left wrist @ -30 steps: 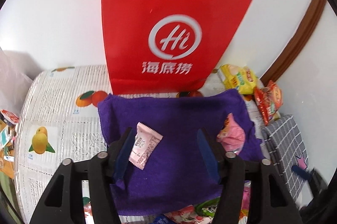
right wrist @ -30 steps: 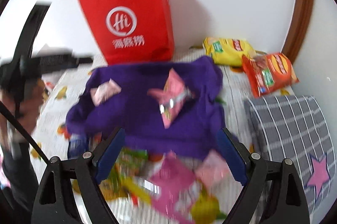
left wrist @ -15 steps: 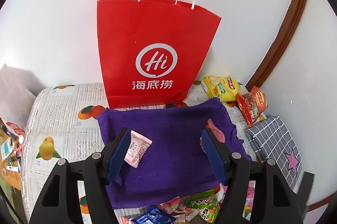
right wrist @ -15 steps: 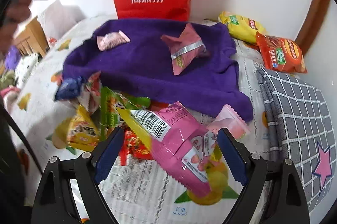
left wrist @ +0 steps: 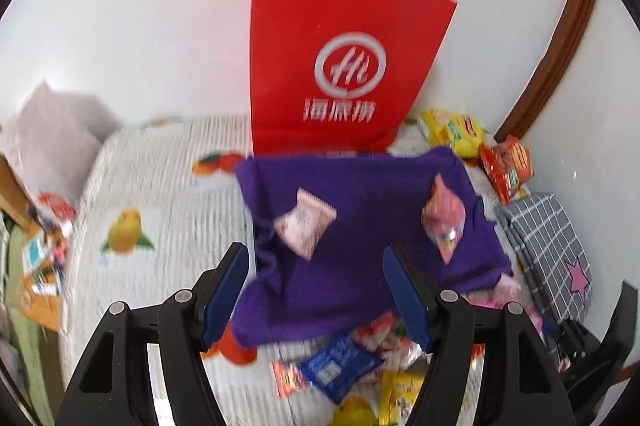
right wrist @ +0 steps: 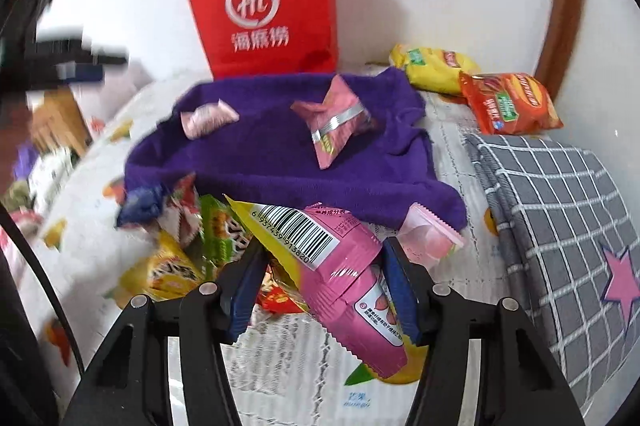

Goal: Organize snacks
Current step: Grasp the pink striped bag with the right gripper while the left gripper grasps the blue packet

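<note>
Right gripper [right wrist: 320, 286]: now closed in around the pink packet [right wrist: 344, 274], narrower than half a second ago; firm hold uncertain.
Left gripper [left wrist: 316, 290]: wide open, empty, above purple cloth [left wrist: 360, 266].
Packet place: on the snack pile, beside the cloth.
Meaning: pick-up begins.

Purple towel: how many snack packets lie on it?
2: a pale pink packet toward the left of the purple towel, a darker pink packet toward the right.

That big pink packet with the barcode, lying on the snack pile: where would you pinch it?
Across its flat middle, coming from the near side along its length. The pink barcode packet lies slanted on the snack pile, thin and flat, and the right gripper already straddles its two long edges with open fingers.
</note>
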A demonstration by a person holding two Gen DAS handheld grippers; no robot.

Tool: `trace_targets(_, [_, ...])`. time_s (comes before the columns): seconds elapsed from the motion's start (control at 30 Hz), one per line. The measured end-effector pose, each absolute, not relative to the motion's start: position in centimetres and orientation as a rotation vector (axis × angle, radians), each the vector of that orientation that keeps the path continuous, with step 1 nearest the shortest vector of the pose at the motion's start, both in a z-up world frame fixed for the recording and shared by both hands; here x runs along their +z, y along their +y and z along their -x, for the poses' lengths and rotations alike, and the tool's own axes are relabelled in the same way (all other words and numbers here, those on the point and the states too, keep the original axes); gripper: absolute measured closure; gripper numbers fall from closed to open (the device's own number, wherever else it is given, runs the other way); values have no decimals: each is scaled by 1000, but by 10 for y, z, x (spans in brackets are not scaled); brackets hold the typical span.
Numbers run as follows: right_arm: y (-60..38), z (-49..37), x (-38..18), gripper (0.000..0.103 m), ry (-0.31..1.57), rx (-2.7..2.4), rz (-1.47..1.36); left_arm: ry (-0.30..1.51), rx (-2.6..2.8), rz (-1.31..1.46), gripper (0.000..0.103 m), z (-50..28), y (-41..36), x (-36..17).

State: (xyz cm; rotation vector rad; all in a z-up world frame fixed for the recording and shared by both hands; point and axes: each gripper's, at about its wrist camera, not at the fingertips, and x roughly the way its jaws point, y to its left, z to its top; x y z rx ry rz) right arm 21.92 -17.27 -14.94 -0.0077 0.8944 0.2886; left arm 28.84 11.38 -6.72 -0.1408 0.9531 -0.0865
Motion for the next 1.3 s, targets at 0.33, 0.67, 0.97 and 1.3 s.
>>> trace_targets(0.33, [-196,-183,-130,45,866,255,-86,1049,-157,118,35,-251,100,-131])
trace_targets(0.67, [-204,-158,-127,45,869,224,-88,1012,-211,-65,35,-246,80,-154])
trace_targets(0.97, [-207,-162,-133,45,883,212,-105,1069,-325,-122,35,-245,67,-175])
trace_targets(1.3, [-207,-154,-133,45,888,221,-124,1060,-318,-45,62,-236,78,-168])
